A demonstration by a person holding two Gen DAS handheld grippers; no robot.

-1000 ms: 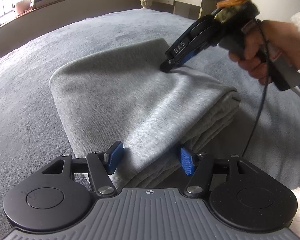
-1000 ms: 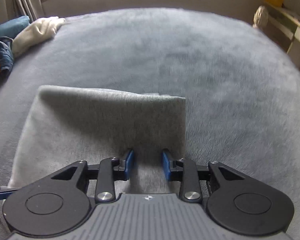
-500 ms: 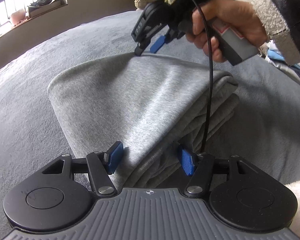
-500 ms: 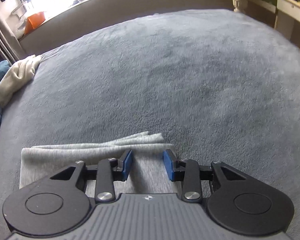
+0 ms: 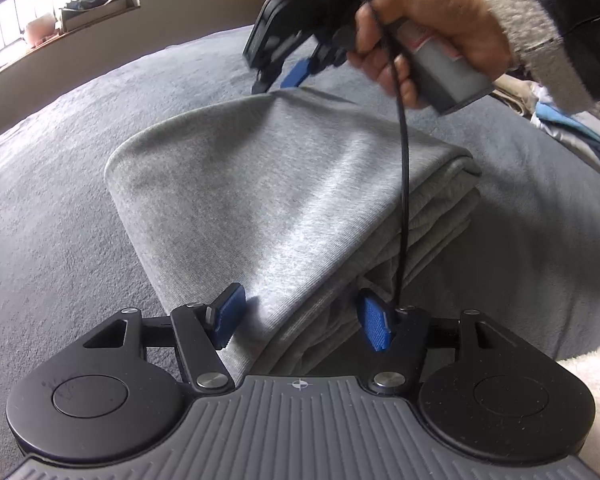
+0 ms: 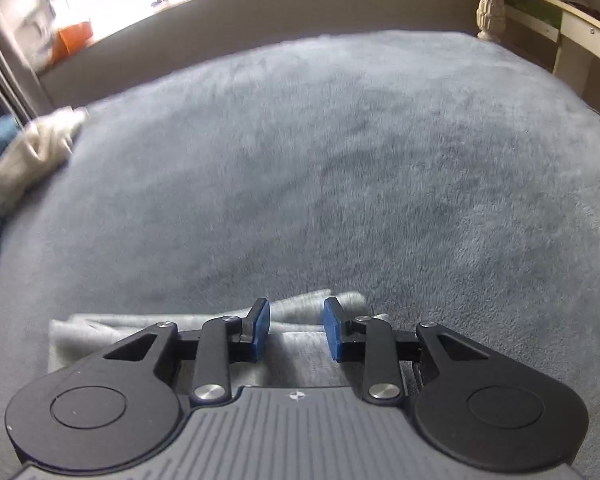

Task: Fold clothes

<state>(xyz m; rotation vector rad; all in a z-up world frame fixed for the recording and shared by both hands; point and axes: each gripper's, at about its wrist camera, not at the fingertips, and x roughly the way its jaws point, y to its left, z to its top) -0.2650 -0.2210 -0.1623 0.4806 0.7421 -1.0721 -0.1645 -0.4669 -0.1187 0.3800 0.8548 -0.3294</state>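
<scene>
**Folded grey garment, grippers easing off**

On my left, the left gripper (image 5: 304, 316) stands released astride the near corner of the folded grey garment (image 5: 268, 184) on the bed (image 5: 60, 208). Rightward, my right gripper (image 6: 296, 330) hovers unclenched above its far edge, jaws just narrowing, nothing between them. A snagged pad could drag layers apart. No containers visible.

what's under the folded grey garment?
The grey garment lies on the blue-grey plush blanket, which shows all around it. Its own stacked layers show at the right edge. Whatever is directly beneath or between the folds is covered.
</scene>
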